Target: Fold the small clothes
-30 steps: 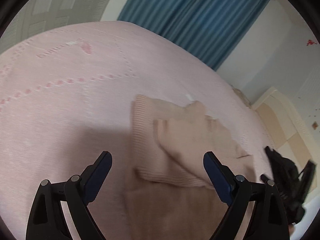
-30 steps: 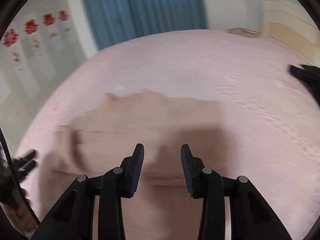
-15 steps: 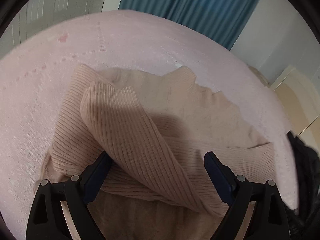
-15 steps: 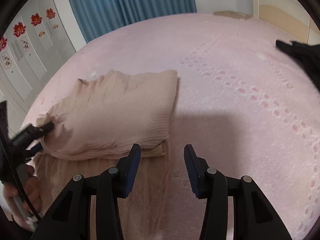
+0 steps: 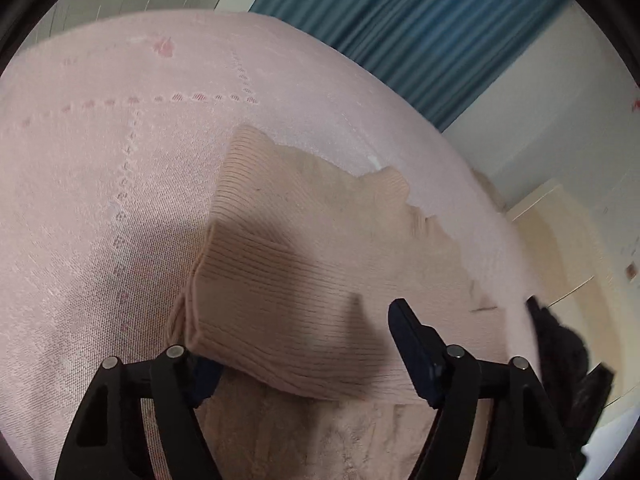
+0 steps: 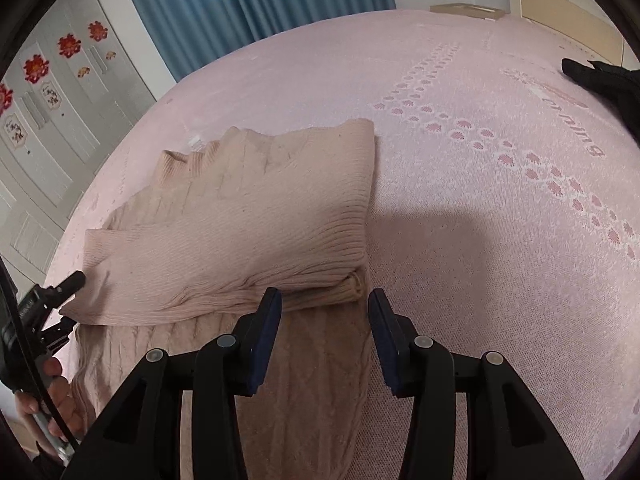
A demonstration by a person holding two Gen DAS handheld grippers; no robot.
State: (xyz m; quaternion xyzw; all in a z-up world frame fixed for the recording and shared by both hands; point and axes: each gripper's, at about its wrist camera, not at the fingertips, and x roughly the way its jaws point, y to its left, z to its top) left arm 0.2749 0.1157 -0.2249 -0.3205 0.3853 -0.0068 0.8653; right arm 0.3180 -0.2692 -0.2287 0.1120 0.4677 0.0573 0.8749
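A beige-pink knitted sweater [image 6: 256, 216] lies on the pink bedspread [image 6: 480, 208], its ribbed upper part folded down over the cable-knit body [image 6: 312, 368]. My left gripper [image 5: 304, 336] straddles the near left corner of that fold [image 5: 272, 304]. Its jaws are closing, the left finger is tucked under the fold's edge, and the right finger [image 5: 404, 332] stands clear above the knit. The right wrist view shows the left gripper [image 6: 66, 300] at the fold's left corner. My right gripper [image 6: 324, 312] hangs open just short of the fold's rolled right end [image 6: 352, 284], holding nothing.
A black garment [image 5: 560, 352] lies at the bed's right side, also seen as the black garment [image 6: 600, 80] far right. A hand [image 6: 52, 392] holds the left tool. Blue curtains [image 6: 248, 4], a white wardrobe [image 6: 48, 92] and a cream headboard [image 5: 560, 248] surround the bed.
The left gripper's jaws have narrowed and its left finger has slipped under the fold's edge; the view swung so the sweater sits further right. The right gripper has held still since dropping closer.
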